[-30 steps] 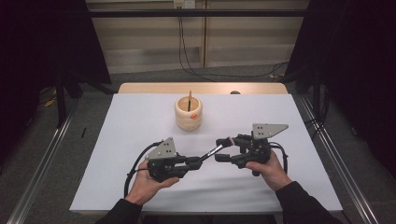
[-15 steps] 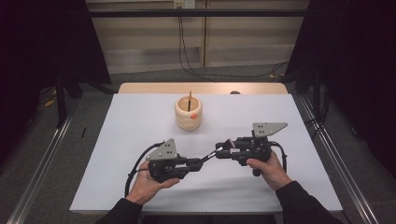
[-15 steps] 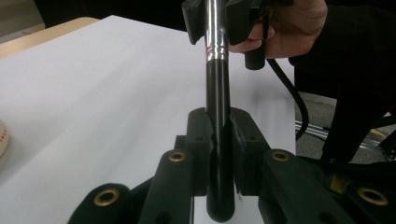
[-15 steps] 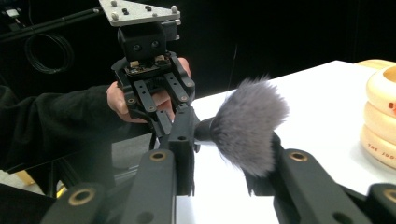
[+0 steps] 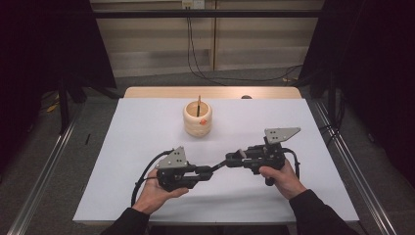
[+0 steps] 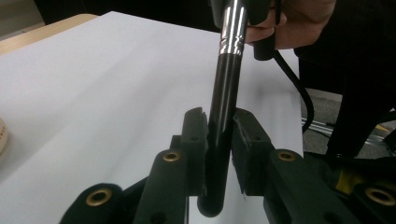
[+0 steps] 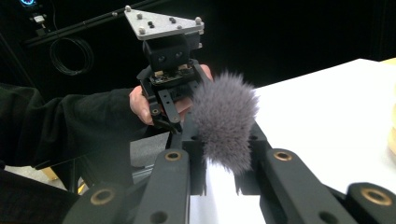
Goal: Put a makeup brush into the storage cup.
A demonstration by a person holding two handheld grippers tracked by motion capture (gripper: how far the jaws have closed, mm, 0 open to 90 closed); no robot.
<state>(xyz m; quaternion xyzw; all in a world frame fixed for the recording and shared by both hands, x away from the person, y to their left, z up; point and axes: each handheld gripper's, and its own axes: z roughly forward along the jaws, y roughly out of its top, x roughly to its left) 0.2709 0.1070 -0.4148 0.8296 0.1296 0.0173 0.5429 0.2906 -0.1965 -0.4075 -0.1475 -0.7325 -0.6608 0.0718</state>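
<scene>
A makeup brush (image 6: 227,93) spans the gap between the two grippers, low over the white bench (image 5: 147,127). The left gripper (image 5: 208,172) has its fingers (image 6: 194,149) closed on the black handle; in the left gripper view the handle runs up and away from them, its butt end poking out just behind the pads and its silver ferrule well ahead, toward the other hand. The right gripper (image 5: 230,160) meets it from the opposite side: in the right gripper view the grey bristle tuft (image 7: 225,121) sits right between its fingers (image 7: 189,140), which have just been closing and now stand nearly shut around the base of the tuft. Whether they press the ferrule or only the hairs cannot be told.

The brush's long axis lies along the line joining the two grippers, handle end at the left, bristle end at the right, so both hands are on it. A pale ribbed cup (image 5: 197,118) with a thin stick (image 5: 198,105) standing in it sits well ahead of both sets of fingers, farther up the bench, roughly midway between them. If the brush is bound for that cup, I judge that it must be swung from lying crosswise to pointing forward and tipped upright.
</scene>
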